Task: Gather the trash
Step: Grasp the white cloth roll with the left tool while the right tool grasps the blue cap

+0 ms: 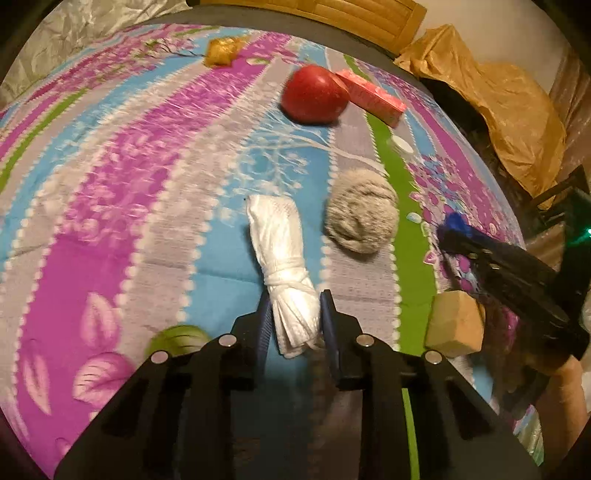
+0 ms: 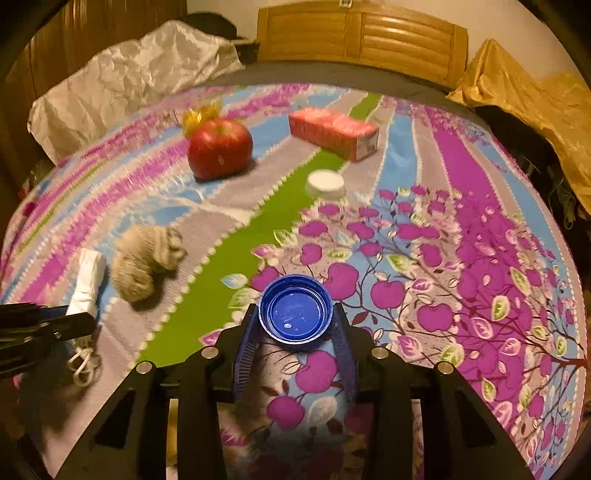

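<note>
Trash on the bedspread (image 2: pixel 461 177) comes in two pieces already under your tools. The knotted white plastic bag (image 1: pixel 282 258) lies lengthwise on a blue stripe, its tied end between the fingers of your left gripper (image 1: pixel 295 314); the blue pads press on both sides of the bundle, so the jaws are clamped on it. The blue bottle cap (image 2: pixel 295 310) sits open side up on the floral print, and your right gripper (image 2: pixel 295 321) has both fingers against its rim, closed on the cap. Both items rest on the cloth.

Just beside the bag, to its right in the left wrist view, lies a grey fuzzy ball (image 1: pixel 362 210). Farther up the bed stand a red apple (image 2: pixel 219 147) and a pink carton (image 2: pixel 332 133), well apart from both grippers, with a white lid (image 2: pixel 325 183) on the green stripe between them and the cap. A crumpled yellow wrapper (image 1: pixel 221 51) lies behind the apple. A tan block (image 1: pixel 456 323) rests near the bed's right edge, under your right gripper's body. A wooden headboard (image 2: pixel 362 33) closes the far end.
</note>
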Tool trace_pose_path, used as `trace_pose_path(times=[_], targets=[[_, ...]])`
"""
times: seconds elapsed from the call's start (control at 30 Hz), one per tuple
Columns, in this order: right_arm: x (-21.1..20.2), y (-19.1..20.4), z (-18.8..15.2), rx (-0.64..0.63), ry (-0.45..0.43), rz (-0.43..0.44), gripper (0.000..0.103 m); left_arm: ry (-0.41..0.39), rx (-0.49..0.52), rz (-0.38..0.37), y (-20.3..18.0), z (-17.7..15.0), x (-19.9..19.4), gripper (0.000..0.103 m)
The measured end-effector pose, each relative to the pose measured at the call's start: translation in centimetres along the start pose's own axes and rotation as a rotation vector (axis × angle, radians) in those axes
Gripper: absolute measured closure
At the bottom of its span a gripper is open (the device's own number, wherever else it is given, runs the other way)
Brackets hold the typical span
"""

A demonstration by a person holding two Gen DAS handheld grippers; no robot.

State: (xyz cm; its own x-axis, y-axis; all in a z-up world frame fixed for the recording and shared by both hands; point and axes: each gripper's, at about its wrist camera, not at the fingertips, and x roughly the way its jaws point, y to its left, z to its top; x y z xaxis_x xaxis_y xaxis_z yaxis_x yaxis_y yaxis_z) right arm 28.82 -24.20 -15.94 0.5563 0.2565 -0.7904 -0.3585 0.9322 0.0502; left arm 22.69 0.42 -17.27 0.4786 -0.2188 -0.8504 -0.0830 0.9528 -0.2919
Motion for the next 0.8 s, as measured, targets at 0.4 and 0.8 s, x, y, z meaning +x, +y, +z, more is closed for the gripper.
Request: trace_pose_path(times=[0.4,0.8], targets=[[-12.6,0.7,-2.0,0.14,-0.137,-0.026,0.062,-0.124,0.165,0.1,-3.2,0.8,-6.4,0.078],[-23.0,1.6,-6.7,0.218,-0.19,-0.072,0.062,-0.197,0.394,0.057,-12.9,-0.5,-10.2,0.078]])
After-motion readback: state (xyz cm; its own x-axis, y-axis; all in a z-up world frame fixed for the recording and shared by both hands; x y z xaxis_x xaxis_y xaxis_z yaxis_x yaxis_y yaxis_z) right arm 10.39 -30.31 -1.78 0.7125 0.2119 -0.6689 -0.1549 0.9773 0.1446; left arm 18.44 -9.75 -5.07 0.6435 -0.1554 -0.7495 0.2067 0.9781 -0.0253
